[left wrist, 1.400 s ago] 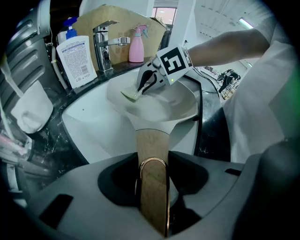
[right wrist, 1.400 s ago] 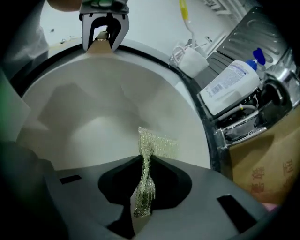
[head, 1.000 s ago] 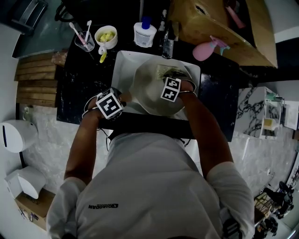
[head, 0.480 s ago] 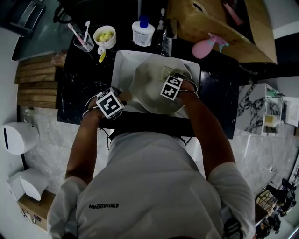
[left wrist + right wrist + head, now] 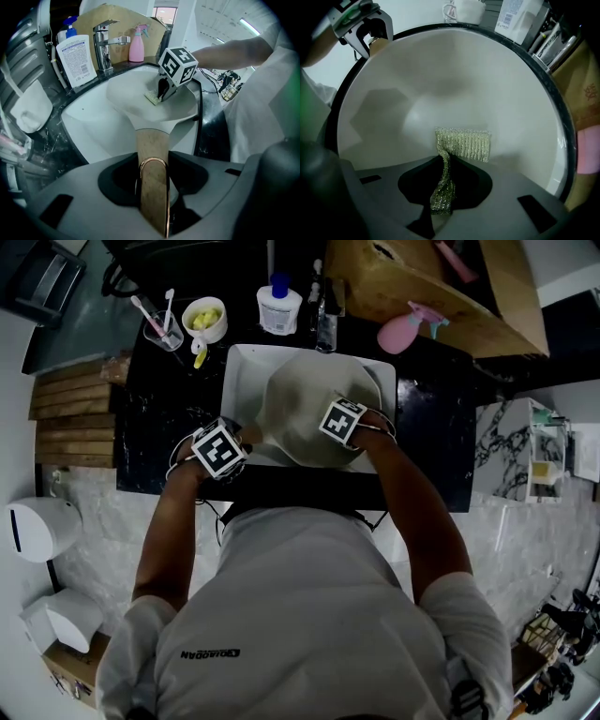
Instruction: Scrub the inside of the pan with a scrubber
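Dark stone counter (image 5: 159, 427) surrounds a white sink (image 5: 239, 381) with the pan (image 5: 300, 418) in it, whose wooden handle (image 5: 152, 145) the left claw (image 5: 153, 183) clamps at the near left. Scrubbing looks under way: the right claw (image 5: 440, 192) pinches the scrubber (image 5: 464, 143) against the pan's floor, and the next move calls for sweeping it across with steady pressure. The right gripper view shows the scrubber's pinched fold, which the head view hides under the marker cube (image 5: 340, 420).

In your right gripper view the scrubber (image 5: 464, 144) tails into the dark recess of your right claw (image 5: 440, 201), its end lost there. From your head view a marker cube (image 5: 341, 420) covers it, and your left claw (image 5: 234, 444) hides the handle of the pan (image 5: 300, 399). The print on the bottle (image 5: 76, 55) is too small to read.
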The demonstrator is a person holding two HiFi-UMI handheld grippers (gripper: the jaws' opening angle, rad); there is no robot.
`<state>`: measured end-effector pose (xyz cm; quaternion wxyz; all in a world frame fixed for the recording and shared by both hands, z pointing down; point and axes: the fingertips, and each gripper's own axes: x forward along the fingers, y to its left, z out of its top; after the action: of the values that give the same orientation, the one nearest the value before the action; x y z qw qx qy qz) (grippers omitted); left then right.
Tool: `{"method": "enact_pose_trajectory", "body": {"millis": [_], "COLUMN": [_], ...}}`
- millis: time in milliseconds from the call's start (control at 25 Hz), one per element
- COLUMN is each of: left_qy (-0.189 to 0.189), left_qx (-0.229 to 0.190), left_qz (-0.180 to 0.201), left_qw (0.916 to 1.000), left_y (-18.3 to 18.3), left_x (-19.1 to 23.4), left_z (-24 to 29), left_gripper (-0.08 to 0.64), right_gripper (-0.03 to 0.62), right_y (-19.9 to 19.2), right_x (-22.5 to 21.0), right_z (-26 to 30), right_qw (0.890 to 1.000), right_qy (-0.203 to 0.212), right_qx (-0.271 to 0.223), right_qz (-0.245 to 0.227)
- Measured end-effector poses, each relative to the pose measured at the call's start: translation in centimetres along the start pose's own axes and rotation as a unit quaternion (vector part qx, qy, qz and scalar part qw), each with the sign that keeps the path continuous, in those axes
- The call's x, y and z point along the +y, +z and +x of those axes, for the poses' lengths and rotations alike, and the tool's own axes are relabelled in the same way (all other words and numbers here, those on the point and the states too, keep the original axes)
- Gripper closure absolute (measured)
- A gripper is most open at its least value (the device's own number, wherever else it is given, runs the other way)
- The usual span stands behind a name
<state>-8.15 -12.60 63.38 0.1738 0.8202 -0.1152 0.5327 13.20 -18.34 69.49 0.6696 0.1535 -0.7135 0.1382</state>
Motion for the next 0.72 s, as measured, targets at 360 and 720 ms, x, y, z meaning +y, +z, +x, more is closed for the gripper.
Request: {"method": "enact_pose_trajectory", "body": {"millis": [360, 720], "left_qy": [0.012, 0.015], "left_qx": [0.0, 0.0], "left_qz": [0.005, 0.005], "left_qw": [0.9999, 0.9999], "left_y": [0.4, 0.4], "left_x": [0.3, 0.4], "left_z": [-0.7, -0.5], "left_gripper": [0.37, 0.37], "right_gripper": [0.517, 0.514], "right_y": [-1.1, 0.3], "right_x": [4.3, 8.2], "right_z": [0.1, -0.3], "right_qw": [0.997, 0.984], "right_qy": [0.072, 0.176], "right_qx": [0.017, -0.003], "right_qz": [0.032, 0.033]}}
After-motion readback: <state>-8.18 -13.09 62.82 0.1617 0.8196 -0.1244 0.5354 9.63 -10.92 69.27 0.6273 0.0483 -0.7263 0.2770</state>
